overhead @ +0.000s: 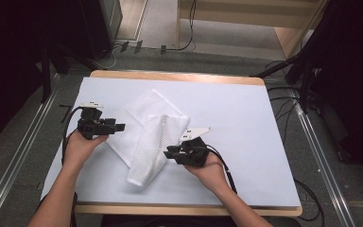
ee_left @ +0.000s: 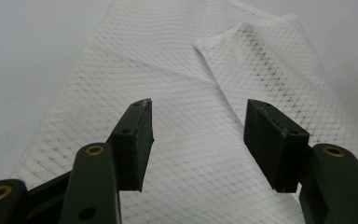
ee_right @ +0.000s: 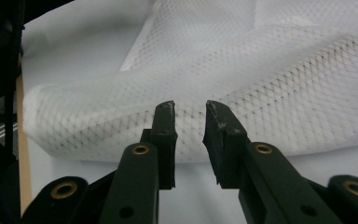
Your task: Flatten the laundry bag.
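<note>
Folding white mesh cloth (overhead: 147,137), lying mid-table half doubled over: left gripper (ee_left: 198,135) is hovering wide open and empty, right gripper (ee_right: 189,122) is approaching narrowly parted and empty; pinch only the folded edge, lifting evenly.

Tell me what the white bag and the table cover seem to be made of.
Mesh bag: apparently thin synthetic netting, matte white; a diamond weave shows, and lower layers show through it. Table cover: smooth, matte white sheet, possibly paper or plastic; no weave visible.

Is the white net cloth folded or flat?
Folded. One part of the white mesh cloth lies doubled over the flat part on the table.
</note>
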`<action>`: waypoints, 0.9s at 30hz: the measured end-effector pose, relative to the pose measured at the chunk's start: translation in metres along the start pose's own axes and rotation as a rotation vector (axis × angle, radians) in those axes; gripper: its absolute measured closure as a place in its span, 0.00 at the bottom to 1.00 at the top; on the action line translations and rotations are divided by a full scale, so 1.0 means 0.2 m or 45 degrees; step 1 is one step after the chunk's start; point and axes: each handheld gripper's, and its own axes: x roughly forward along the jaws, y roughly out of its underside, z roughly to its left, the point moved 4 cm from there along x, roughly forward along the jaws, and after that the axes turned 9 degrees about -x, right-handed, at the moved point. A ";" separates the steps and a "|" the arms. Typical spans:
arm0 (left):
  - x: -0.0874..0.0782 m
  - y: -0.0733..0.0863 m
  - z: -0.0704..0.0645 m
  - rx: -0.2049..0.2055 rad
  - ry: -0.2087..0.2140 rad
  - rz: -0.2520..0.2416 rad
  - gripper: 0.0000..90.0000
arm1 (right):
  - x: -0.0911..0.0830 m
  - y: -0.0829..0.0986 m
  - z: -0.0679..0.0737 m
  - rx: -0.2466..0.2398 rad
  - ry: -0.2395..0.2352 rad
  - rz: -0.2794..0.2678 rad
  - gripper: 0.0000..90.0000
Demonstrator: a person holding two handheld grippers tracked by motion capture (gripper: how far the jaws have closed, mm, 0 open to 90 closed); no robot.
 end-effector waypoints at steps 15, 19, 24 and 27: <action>0.00 0.02 0.04 -0.034 -0.015 -0.007 0.48 | 0.12 -0.06 -0.23 0.055 0.082 0.045 0.79; 0.03 0.03 0.06 -0.030 -0.015 0.022 0.47 | 0.16 -0.08 -0.30 0.081 0.097 0.060 0.76; 0.05 0.02 0.10 -0.030 -0.048 0.032 0.47 | 0.23 -0.09 -0.37 0.101 0.145 0.083 0.74; 0.04 0.02 0.12 -0.050 -0.045 0.023 0.47 | 0.27 -0.11 -0.41 0.101 0.165 0.101 0.73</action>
